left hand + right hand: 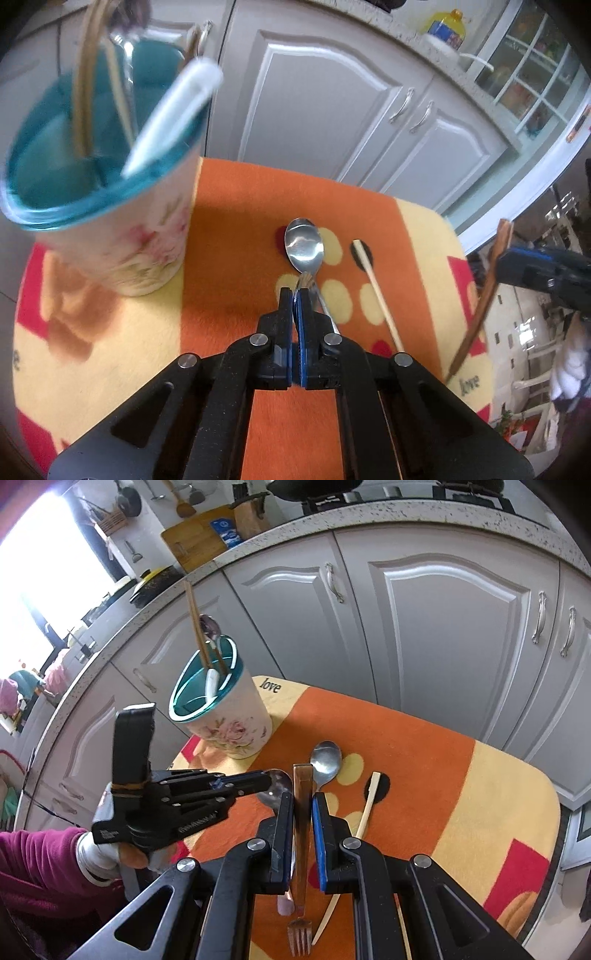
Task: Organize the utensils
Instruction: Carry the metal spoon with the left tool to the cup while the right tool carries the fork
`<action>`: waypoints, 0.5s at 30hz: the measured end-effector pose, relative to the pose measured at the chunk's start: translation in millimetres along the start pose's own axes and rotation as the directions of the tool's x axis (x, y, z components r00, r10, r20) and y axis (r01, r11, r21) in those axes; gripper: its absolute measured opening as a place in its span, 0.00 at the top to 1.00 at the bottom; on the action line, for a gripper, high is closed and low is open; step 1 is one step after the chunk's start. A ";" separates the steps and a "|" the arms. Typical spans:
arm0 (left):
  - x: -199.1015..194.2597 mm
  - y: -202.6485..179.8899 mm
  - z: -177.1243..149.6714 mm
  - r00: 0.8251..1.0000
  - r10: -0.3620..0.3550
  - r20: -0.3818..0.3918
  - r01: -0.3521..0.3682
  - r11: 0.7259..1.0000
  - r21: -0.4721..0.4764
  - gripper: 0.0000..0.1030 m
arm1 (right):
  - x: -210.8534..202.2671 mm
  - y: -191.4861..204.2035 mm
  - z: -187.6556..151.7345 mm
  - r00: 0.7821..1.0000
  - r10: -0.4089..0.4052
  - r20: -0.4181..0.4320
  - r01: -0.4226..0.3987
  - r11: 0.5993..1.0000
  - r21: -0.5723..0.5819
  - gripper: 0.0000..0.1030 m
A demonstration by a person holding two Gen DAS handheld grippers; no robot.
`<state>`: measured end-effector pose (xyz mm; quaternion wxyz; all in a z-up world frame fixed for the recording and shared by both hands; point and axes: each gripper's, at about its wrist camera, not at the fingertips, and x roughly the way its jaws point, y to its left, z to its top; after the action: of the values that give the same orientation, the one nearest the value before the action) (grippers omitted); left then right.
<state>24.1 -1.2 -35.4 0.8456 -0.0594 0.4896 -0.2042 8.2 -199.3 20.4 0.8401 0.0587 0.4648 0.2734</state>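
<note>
Left gripper [294,291] is fully closed, fingers pressed flat together. Its tips sit right at the neck of a steel spoon [303,245] lying on the orange and yellow cloth [229,258], bowl toward 12 o'clock. The handle runs back past the right-hand finger, and we can't tell whether the tips actually pinch it. Right gripper [303,801] is clamped on a fork [300,938] by its brown handle, tines hanging down toward 6 o'clock, clear of the cloth. From the left camera we see a pale chopstick [376,291] lying loose at 1 o'clock, just beside the spoon. The flowered cup [147,251] with a teal inside stands at 10 o'clock, already holding chopsticks, a white spoon and a metal one. From the right camera we see a second spoon [275,786] on the cloth by the left gripper's tips.
</note>
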 end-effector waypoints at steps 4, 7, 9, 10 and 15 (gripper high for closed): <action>-31.0 -6.4 -0.7 0.999 0.016 0.046 -0.019 0.999 0.044 0.99 | -17.1 12.5 -3.0 1.000 -0.009 0.027 0.010 1.000 -0.025 0.91; -56.0 -6.5 2.9 0.996 0.022 0.084 -0.027 0.998 0.059 0.99 | -29.6 20.0 -3.2 0.998 -0.014 0.055 0.016 0.999 -0.039 0.91; -71.7 -6.0 7.2 0.994 0.024 0.107 -0.031 0.998 0.059 0.99 | -36.2 24.3 -3.3 0.997 -0.017 0.072 0.020 0.999 -0.043 0.91; -77.2 -5.8 8.4 0.993 0.024 0.116 -0.031 0.998 0.059 0.99 | -39.8 26.8 -2.5 0.997 -0.018 0.080 0.022 0.999 -0.047 0.91; -115.9 -3.0 23.1 0.982 0.038 0.186 -0.050 0.997 0.063 0.99 | -53.3 40.1 7.2 0.994 -0.018 0.109 0.027 0.996 -0.081 0.91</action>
<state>-7.8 40.5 70.5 0.8931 -0.0389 0.4033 -0.1954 -24.5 -191.7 78.5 0.8690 0.0334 0.4073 0.2791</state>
